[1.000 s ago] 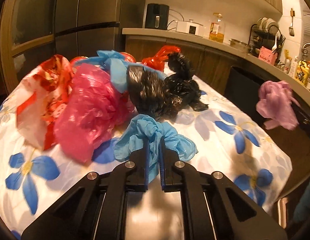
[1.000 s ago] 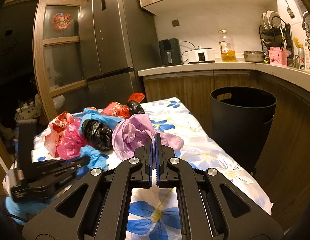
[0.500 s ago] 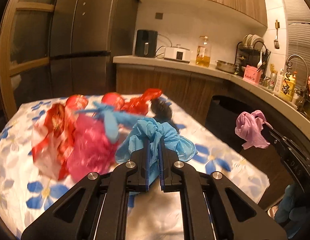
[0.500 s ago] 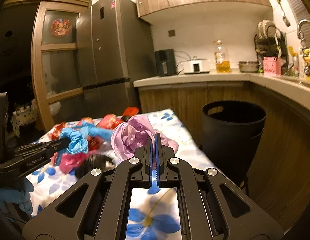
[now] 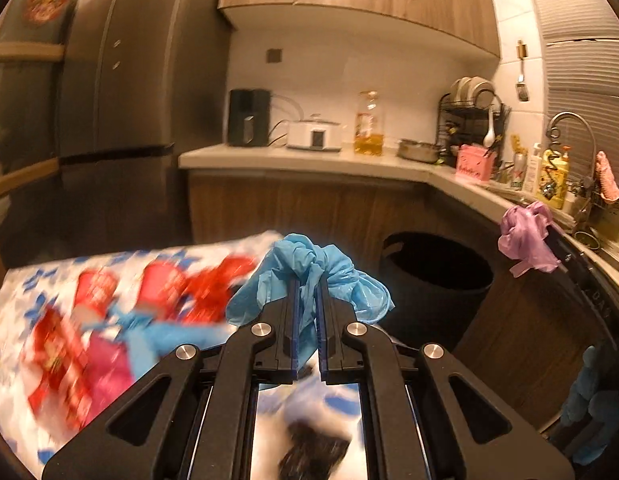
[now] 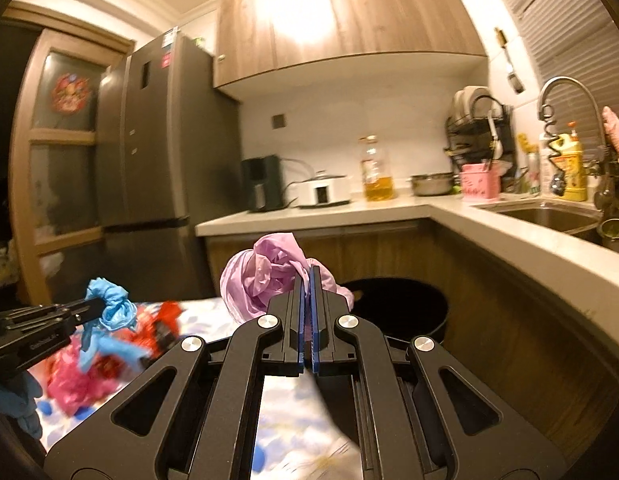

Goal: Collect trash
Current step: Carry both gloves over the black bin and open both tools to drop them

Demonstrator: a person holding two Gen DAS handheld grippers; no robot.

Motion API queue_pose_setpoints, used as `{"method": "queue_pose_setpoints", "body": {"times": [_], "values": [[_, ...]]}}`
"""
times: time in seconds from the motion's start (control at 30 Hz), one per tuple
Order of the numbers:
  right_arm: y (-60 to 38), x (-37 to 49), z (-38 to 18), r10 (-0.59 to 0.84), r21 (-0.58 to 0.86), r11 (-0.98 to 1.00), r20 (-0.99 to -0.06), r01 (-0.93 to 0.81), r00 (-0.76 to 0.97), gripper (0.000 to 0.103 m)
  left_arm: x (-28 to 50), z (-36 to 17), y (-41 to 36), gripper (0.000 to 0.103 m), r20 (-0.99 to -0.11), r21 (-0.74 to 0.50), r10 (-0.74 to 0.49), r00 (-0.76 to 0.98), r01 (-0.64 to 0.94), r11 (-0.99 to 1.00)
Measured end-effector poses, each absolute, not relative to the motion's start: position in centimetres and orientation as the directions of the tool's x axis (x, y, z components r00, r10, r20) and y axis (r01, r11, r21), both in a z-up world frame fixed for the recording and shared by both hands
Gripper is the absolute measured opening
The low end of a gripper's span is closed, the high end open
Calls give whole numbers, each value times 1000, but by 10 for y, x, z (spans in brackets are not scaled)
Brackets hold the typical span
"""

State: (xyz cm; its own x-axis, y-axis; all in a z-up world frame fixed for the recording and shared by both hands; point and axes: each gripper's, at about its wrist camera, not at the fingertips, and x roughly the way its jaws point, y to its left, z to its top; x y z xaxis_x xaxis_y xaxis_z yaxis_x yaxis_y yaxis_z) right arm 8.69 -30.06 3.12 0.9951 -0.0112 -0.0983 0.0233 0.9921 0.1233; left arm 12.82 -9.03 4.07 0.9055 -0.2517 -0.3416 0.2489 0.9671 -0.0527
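Observation:
My left gripper point(image 5: 307, 280) is shut on a crumpled blue plastic bag point(image 5: 341, 280) and holds it in the air above the table's far edge. My right gripper point(image 6: 308, 276) is shut on a crumpled purple plastic bag point(image 6: 261, 280), also lifted. The black trash bin point(image 5: 437, 276) stands on the floor beyond the table, ahead and right of the left gripper; in the right wrist view the bin point(image 6: 405, 308) lies just behind the purple bag. The purple bag point(image 5: 525, 240) also shows at the right of the left wrist view, the blue bag point(image 6: 113, 304) at the left of the right wrist view.
Red, pink and blue bags point(image 5: 89, 340) lie blurred on the flowered tablecloth point(image 5: 13, 288). A black bag point(image 5: 313, 452) lies under the left gripper. A wooden counter point(image 6: 509, 240) with sink point(image 6: 549, 216) wraps around the right. A grey fridge point(image 5: 121, 120) stands behind the table.
Both grippers have risen off the table with their bags and moved toward the black bin. The table's bags now sit lower in both views.

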Motion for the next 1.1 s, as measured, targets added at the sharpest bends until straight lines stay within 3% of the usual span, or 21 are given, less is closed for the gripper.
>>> {"method": "queue_pose_setpoints", "body": {"times": [0.4, 1.1], "values": [[-360, 136, 37, -114, 161, 979, -89, 127, 990, 2, 186, 76, -183, 7, -267, -25, -383, 884, 391, 920], [-391, 203, -8, -77, 172, 979, -201, 112, 977, 3, 266, 20, -256, 8, -405, -44, -447, 797, 472, 881]]}}
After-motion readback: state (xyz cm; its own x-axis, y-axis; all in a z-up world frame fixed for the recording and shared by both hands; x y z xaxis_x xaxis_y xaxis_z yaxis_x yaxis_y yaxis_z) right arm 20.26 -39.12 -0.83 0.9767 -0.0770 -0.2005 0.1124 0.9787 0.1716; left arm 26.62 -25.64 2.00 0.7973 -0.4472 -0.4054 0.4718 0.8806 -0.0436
